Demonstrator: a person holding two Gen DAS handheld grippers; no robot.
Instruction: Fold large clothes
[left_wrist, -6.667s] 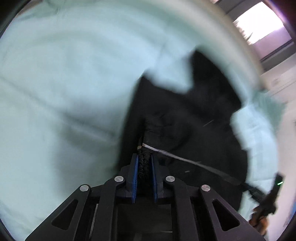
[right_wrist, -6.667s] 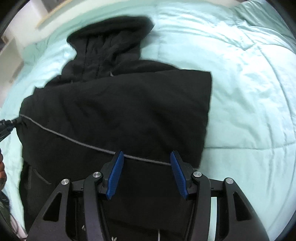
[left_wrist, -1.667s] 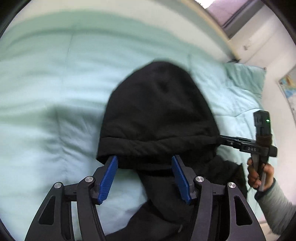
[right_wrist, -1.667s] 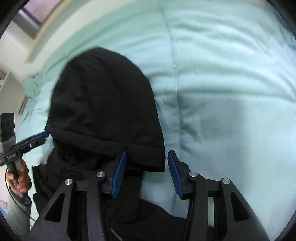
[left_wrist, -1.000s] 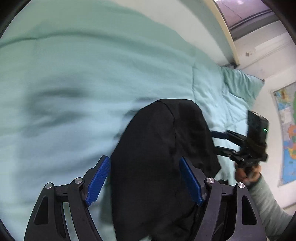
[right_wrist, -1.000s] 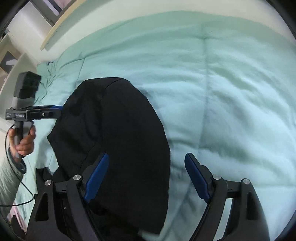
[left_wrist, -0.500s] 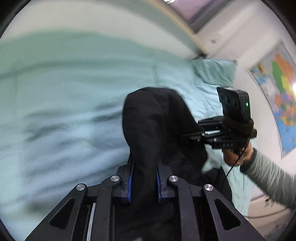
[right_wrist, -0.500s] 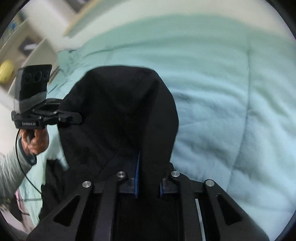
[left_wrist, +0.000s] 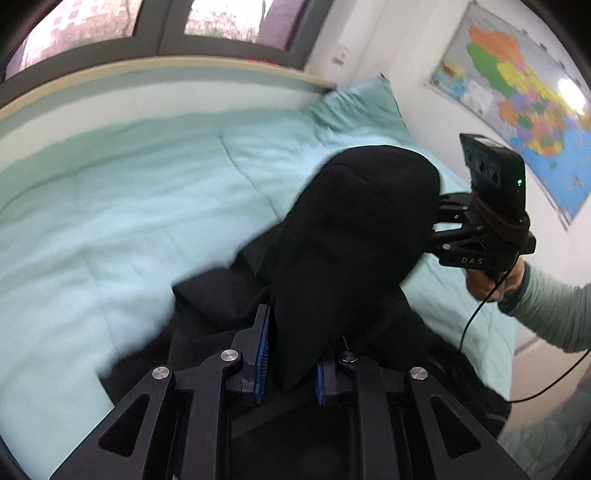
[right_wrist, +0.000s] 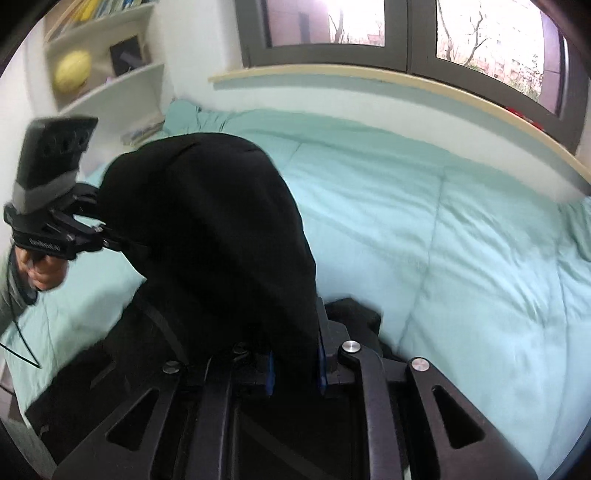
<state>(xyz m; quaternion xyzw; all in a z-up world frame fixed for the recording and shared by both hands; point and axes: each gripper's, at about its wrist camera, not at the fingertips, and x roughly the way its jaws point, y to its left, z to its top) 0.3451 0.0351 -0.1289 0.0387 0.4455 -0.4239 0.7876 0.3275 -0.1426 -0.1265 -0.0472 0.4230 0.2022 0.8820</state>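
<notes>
A black hooded jacket lies on a mint green quilt (left_wrist: 129, 221). Its hood (left_wrist: 354, 236) is lifted off the bed between both grippers. My left gripper (left_wrist: 290, 362) is shut on the hood's left edge, the cloth draped over its blue pads. My right gripper (right_wrist: 295, 363) is shut on the hood's right edge (right_wrist: 229, 236). Each gripper shows in the other's view, the right one (left_wrist: 476, 236) and the left one (right_wrist: 62, 229), with fingertips hidden in the cloth. The jacket's body (left_wrist: 221, 306) rests folded on the quilt below.
The quilt (right_wrist: 461, 258) covers the whole bed. A pillow (left_wrist: 362, 107) lies at the head. A window sill (right_wrist: 406, 85) runs along the far side. A wall map (left_wrist: 517, 96) hangs on the right; white shelves (right_wrist: 103, 70) stand on the left.
Both grippers closed on the hood's edges, then raised it off the quilt and tilted up, so the window and walls come into view.
</notes>
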